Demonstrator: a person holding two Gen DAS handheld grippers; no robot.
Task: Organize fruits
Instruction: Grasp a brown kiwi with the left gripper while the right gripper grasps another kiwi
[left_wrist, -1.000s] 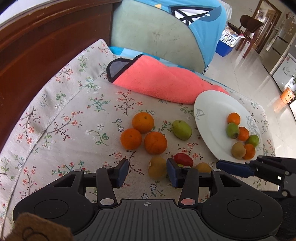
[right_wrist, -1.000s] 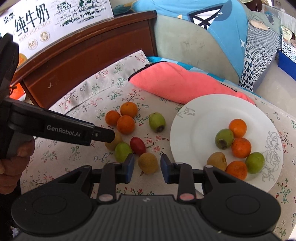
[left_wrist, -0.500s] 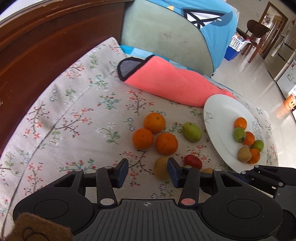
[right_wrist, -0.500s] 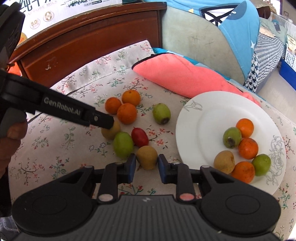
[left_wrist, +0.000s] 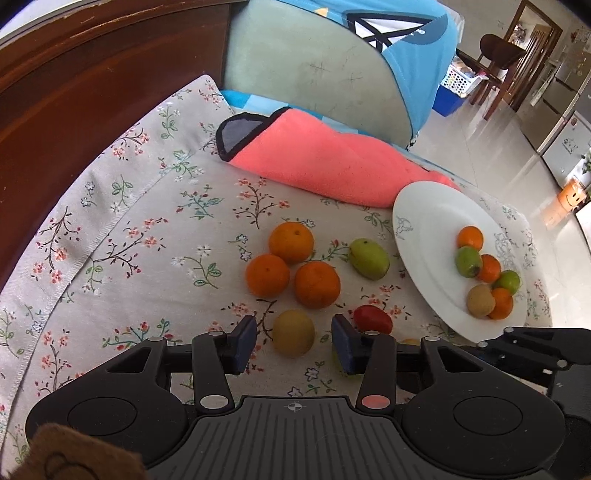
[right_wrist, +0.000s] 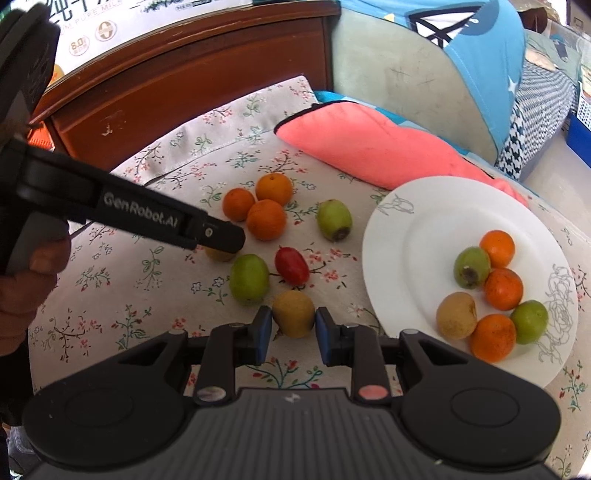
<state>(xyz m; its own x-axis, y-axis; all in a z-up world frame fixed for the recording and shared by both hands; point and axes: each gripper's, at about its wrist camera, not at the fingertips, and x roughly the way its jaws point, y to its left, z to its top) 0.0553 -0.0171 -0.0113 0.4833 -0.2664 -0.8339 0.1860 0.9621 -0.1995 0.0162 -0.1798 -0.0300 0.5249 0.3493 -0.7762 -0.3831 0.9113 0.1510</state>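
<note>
A brown fruit (right_wrist: 294, 313) lies on the flowered cloth (right_wrist: 155, 295) just left of the white plate (right_wrist: 406, 236), directly between the blue pads of the right gripper (right_wrist: 293, 334); the pads flank it closely, but contact on either side cannot be confirmed, so whether it is grasped cannot be told. A second yellow-brown fruit (left_wrist: 293, 332) rests on the cloth between the spread fingers of the left gripper (left_wrist: 294, 343), with visible gaps on both sides, the jaws released. Beside these lie a red oval fruit (right_wrist: 291, 265), a green fruit (right_wrist: 249, 278) and another green fruit (right_wrist: 334, 220) nearer the plate. Three oranges (left_wrist: 291, 266) form a touching cluster farther back on the cloth. The plate holds three oranges, two green fruits and one brown fruit (right_wrist: 456, 315), grouped toward its right side. A pink cushion (left_wrist: 332, 162) lies behind the plate, with a blue and grey pillow (left_wrist: 332, 62) and a dark wooden headboard (left_wrist: 92, 92) beyond it.
</note>
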